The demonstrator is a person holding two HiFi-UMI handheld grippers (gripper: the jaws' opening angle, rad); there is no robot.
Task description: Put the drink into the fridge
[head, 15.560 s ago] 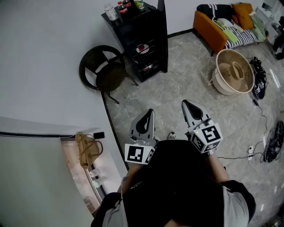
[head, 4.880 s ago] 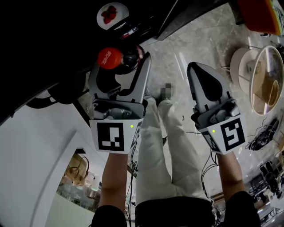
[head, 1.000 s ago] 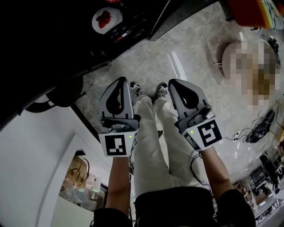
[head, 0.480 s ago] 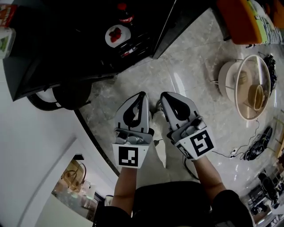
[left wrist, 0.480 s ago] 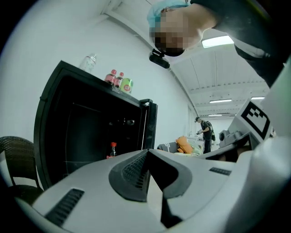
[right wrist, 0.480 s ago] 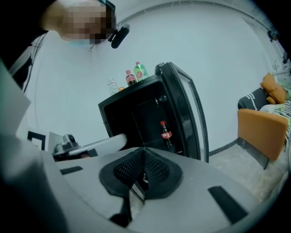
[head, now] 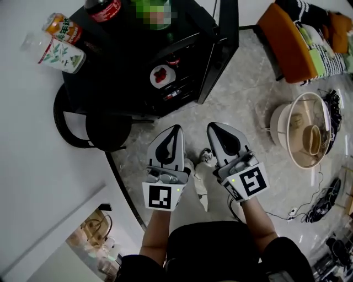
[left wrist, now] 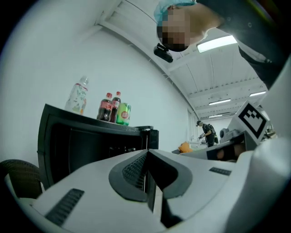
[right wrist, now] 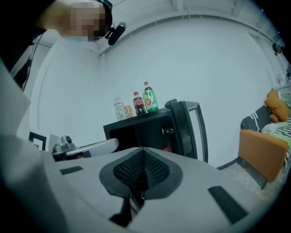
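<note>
Both empty | left gripper (head: 177, 128): jaws together | right gripper (head: 213, 126): jaws together

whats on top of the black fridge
On the fridge: a clear bottle, a small orange drink, two cola bottles and a green bottle. What stands behind them cannot be seen.

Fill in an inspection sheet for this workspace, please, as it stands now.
Surface: grey stone floor.
Job's things: black fridge, door open; cola bottle, green bottle and clear bottle on top.
Clutter: plate of red food inside the fridge.
Grippers: left gripper and right gripper both shut, empty.
Cables: black tangle on the floor at right.
Surroundings: black chair, orange sofa, beige round stand.
</note>
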